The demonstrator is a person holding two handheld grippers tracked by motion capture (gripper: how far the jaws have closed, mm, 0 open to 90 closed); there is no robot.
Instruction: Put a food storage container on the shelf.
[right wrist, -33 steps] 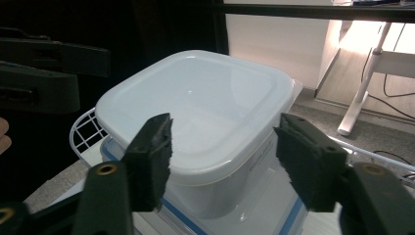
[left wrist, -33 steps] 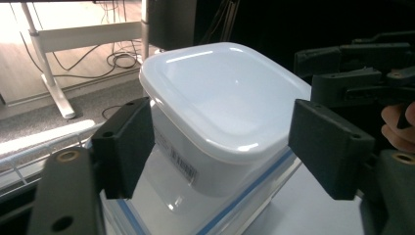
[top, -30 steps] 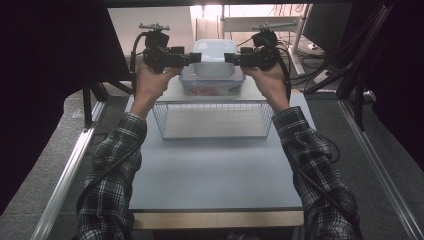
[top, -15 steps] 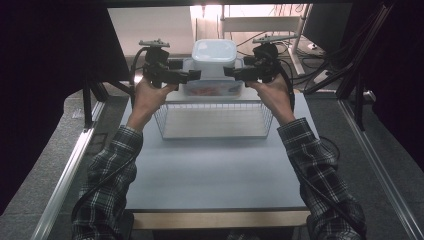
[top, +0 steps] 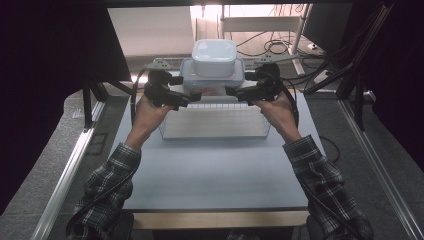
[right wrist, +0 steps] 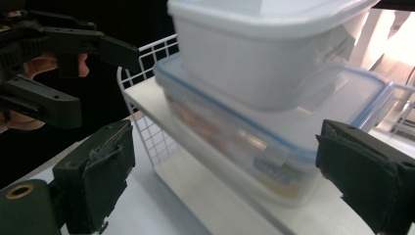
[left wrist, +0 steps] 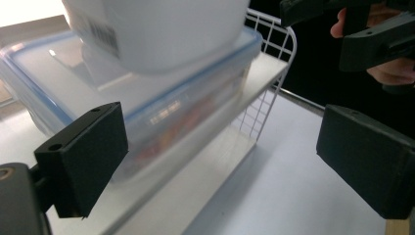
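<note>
Both grippers have drawn back from the stacked boxes since a moment ago. Left gripper (top: 192, 96) gapes wide, holding nothing; between the grippers a white tub (top: 214, 57) sits on a blue-rimmed clear box (top: 212, 80) atop the wire basket (top: 215, 117); right gripper (top: 234, 93) also gapes wide. Pale bench (top: 210, 170); dark surroundings.

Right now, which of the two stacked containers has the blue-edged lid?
The lower container, wider and clear, resting on the wire basket. The upper container is smaller and opaque white.
</note>
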